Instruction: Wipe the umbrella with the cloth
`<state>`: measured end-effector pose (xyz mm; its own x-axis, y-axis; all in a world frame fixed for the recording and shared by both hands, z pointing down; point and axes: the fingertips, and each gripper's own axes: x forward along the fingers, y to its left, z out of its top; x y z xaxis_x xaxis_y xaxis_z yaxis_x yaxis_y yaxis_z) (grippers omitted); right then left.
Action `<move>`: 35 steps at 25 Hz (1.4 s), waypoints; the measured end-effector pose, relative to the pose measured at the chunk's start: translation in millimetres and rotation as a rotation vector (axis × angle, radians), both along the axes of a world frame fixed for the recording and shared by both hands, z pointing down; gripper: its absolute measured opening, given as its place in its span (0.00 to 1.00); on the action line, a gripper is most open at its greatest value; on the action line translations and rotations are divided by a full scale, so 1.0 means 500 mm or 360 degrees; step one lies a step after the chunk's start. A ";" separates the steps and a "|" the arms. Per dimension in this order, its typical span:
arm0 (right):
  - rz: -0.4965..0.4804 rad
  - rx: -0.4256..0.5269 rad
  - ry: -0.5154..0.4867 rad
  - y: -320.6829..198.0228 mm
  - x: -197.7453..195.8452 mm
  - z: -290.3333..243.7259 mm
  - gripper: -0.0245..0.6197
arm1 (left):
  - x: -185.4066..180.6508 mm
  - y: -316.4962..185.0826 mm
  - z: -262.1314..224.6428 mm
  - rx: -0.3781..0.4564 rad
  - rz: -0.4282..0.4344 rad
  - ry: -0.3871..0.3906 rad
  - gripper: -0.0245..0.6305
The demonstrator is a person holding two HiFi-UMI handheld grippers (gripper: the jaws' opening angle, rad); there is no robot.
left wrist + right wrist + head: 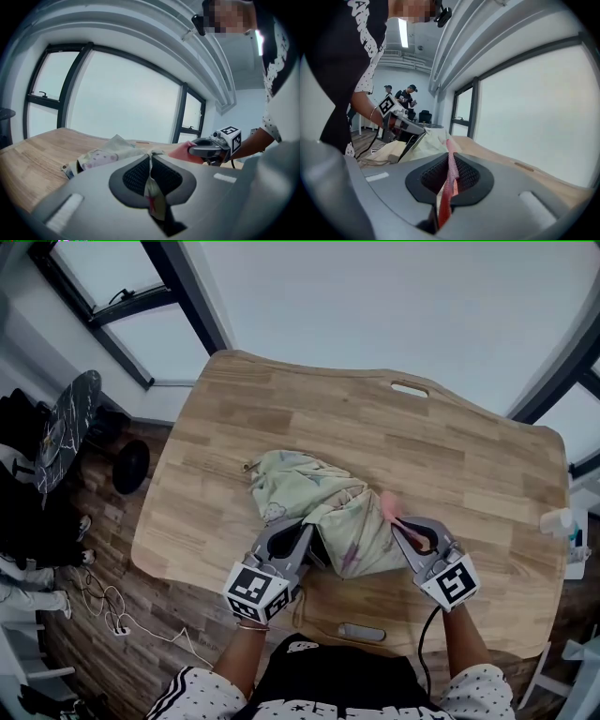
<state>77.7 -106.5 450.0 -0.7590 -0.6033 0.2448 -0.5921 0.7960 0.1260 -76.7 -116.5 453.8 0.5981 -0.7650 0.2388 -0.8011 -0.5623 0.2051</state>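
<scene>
1. The head camera sat above the person and looked steeply down on the wooden bench [450,456], with the left gripper [302,538] and the right gripper [405,529] low in its frame.
2. The left gripper camera rode close behind its own jaws, low over the bench, and faced the windows [122,98]. The other gripper showed at its right.
3. The right gripper camera looked along its jaws from equally near, with the opposite gripper at its left.
4. All three views shared the umbrella [323,498] and the bench top.
</scene>
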 end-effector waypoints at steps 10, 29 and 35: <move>-0.0185 -0.0282 -0.0097 0.085 -0.037 0.088 0.08 | 0.014 0.018 -0.011 0.0007 0.0021 -0.0054 0.06; -0.0503 -0.0439 -0.0258 0.232 -0.075 0.086 0.08 | 0.068 0.037 -0.038 0.0050 0.0090 0.0019 0.06; -0.0426 -0.0366 -0.0359 0.221 -0.046 0.006 0.08 | 0.099 0.033 -0.052 0.0053 0.0122 0.0080 0.06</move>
